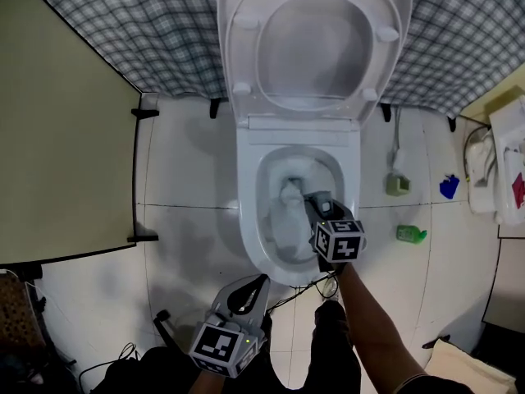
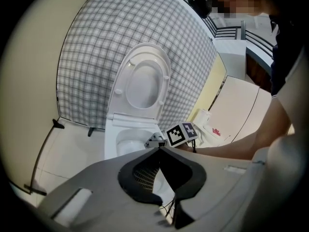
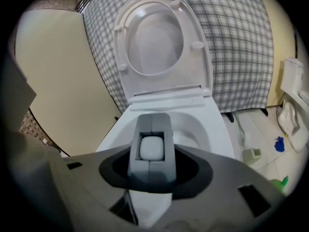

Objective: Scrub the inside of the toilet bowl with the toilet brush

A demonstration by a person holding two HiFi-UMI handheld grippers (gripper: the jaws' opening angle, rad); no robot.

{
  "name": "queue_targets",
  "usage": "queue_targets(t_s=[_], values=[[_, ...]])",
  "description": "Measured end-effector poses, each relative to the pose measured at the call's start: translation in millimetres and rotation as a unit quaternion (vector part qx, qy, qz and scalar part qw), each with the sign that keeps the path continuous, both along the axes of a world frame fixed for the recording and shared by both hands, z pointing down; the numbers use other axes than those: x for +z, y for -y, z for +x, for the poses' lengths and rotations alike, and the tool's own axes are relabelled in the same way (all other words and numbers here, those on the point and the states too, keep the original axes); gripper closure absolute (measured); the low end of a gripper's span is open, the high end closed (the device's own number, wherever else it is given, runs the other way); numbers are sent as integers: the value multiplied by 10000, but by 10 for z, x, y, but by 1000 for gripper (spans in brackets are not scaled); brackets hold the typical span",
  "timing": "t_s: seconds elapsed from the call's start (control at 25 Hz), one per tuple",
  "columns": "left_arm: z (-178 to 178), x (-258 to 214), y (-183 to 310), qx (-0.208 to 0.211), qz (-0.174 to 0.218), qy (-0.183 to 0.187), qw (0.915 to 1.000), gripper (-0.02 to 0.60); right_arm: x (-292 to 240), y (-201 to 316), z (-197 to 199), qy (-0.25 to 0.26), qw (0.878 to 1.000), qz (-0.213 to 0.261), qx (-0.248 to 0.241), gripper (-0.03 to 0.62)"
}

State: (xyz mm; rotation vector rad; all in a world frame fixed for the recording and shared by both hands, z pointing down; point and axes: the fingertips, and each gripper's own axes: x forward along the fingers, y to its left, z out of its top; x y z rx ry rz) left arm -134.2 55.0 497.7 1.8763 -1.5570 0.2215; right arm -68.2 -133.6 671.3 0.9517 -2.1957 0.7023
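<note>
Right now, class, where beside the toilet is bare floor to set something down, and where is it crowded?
Free: tiles left of the toilet, up to the partition. Crowded: right side, with a green item, a blue item and a pile; cables at near left.

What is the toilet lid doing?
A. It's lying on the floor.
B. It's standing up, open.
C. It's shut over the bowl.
B: the lid stands raised behind the uncovered bowl, leaning back against the checked cloth.
</note>
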Motion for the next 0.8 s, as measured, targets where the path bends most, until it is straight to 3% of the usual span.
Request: queue_targets(t_s=[0.28, 0.6, 0.8], values=[[25, -67, 42, 117, 58, -25, 9999, 574, -442, -262, -162, 353, 9979, 76, -531, 390], [-17, -107, 105, 177, 97, 180, 9996, 574, 53, -7, 94, 94, 9999, -91, 86, 388], [76, -187, 68, 303, 100, 186, 9993, 574, -438, -114, 240, 872, 9958, -145, 238, 393]])
